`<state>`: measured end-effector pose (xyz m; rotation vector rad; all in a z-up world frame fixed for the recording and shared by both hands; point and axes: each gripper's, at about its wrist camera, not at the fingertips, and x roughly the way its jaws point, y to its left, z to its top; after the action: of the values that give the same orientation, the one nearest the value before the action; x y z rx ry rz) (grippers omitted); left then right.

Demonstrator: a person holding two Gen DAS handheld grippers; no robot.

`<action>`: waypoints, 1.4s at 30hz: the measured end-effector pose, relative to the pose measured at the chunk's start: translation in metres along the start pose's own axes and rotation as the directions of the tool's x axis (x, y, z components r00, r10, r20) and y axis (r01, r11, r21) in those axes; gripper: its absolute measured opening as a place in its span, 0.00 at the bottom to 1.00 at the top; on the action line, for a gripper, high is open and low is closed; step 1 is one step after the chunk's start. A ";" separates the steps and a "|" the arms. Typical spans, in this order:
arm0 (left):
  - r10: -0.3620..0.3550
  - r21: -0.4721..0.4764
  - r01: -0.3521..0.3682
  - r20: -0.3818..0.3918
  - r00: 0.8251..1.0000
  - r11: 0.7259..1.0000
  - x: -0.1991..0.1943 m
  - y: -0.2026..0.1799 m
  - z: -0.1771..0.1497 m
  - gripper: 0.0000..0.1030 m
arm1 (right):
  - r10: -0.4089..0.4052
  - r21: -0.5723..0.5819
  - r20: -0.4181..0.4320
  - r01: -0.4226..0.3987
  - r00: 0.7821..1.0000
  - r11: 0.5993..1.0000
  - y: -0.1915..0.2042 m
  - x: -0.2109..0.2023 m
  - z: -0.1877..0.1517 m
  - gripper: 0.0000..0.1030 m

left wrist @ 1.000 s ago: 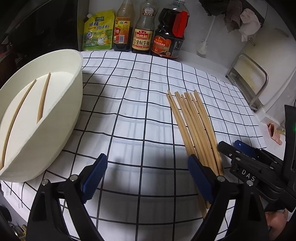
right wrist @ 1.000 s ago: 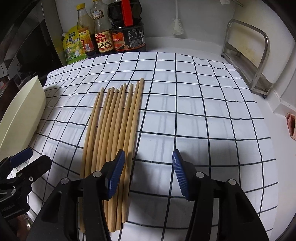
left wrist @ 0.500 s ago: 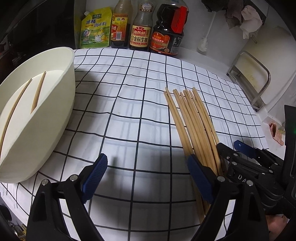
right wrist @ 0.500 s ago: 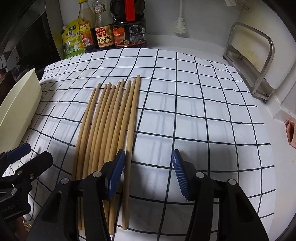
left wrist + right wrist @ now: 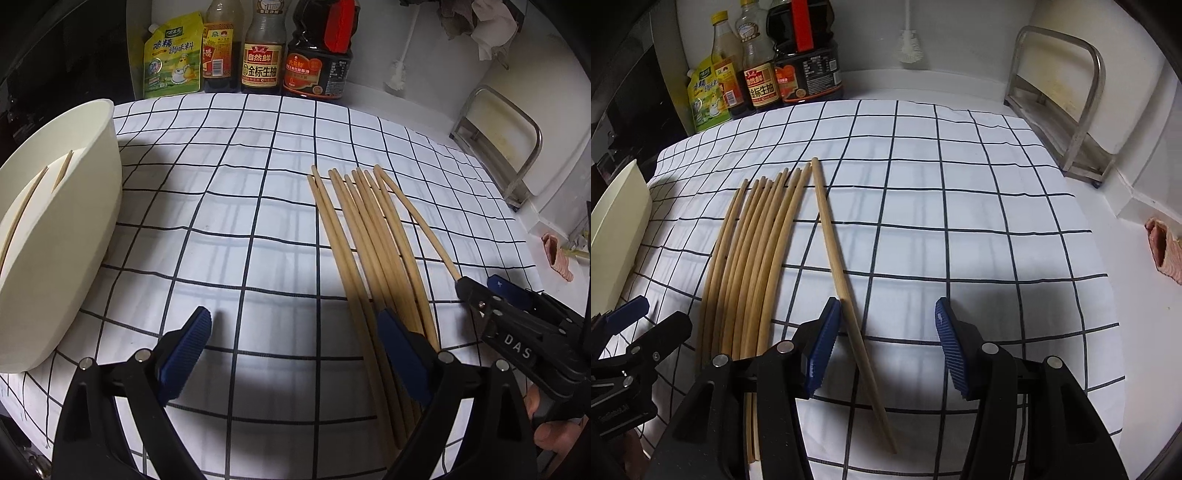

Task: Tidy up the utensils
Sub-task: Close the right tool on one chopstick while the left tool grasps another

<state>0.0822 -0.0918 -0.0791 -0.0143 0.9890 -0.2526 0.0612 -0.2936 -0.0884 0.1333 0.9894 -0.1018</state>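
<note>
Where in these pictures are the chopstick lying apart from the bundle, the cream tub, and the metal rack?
separated chopstick (image 5: 837, 273): right wrist view, middle of its shaft.
cream tub (image 5: 62, 236): left wrist view, outer wall.
metal rack (image 5: 1094, 92): right wrist view, its curved upright bar.

One chopstick (image 5: 842, 291) is now separated from the bundle of chopsticks (image 5: 753, 266): its near end is swung out to the right, while its far tip is left just beside the others. It is now set between the parted pads of the right tongs (image 5: 884, 341), against the left pad (image 5: 823, 347). The cream tub (image 5: 70, 236) is seen further to the left of the left tongs (image 5: 293, 360) than a second ago.
</note>
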 end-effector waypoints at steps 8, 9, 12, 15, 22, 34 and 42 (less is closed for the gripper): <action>0.055 0.019 -0.055 -0.016 0.998 0.998 0.009 -0.002 -0.002 0.89 | 0.002 -0.007 -0.001 -0.002 1.000 1.000 0.002 0.000 0.000 0.50; 0.061 0.024 -0.061 -0.018 0.998 0.998 0.010 -0.002 -0.002 0.92 | 0.003 -0.007 -0.001 -0.003 1.000 1.000 0.002 0.001 0.000 0.50; 0.072 0.020 -0.071 -0.024 0.997 0.997 0.012 -0.002 -0.001 0.94 | 0.003 -0.017 -0.001 -0.003 1.000 1.000 0.005 0.001 0.001 0.50; 0.087 0.028 -0.086 -0.023 0.996 0.996 0.012 -0.003 0.001 0.94 | -0.002 -0.033 -0.002 0.002 1.000 0.999 0.008 0.001 0.000 0.50; 0.096 0.016 -0.096 -0.027 0.995 0.995 0.011 0.001 0.001 0.94 | -0.002 -0.040 -0.003 0.002 1.000 0.999 0.009 0.002 0.000 0.50; 0.099 0.020 -0.098 -0.042 0.994 0.995 0.012 -0.003 0.003 0.94 | -0.003 -0.041 -0.003 0.003 1.000 0.999 0.010 0.001 0.000 0.50; 0.106 0.031 -0.105 -0.052 0.993 0.994 0.017 -0.010 0.003 0.94 | 0.000 -0.040 -0.003 0.000 1.000 0.999 0.012 0.001 0.000 0.50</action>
<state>0.0916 -0.1058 -0.0896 0.0708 1.0365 -0.1709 0.0634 -0.2815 -0.0882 0.0967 0.9942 -0.0817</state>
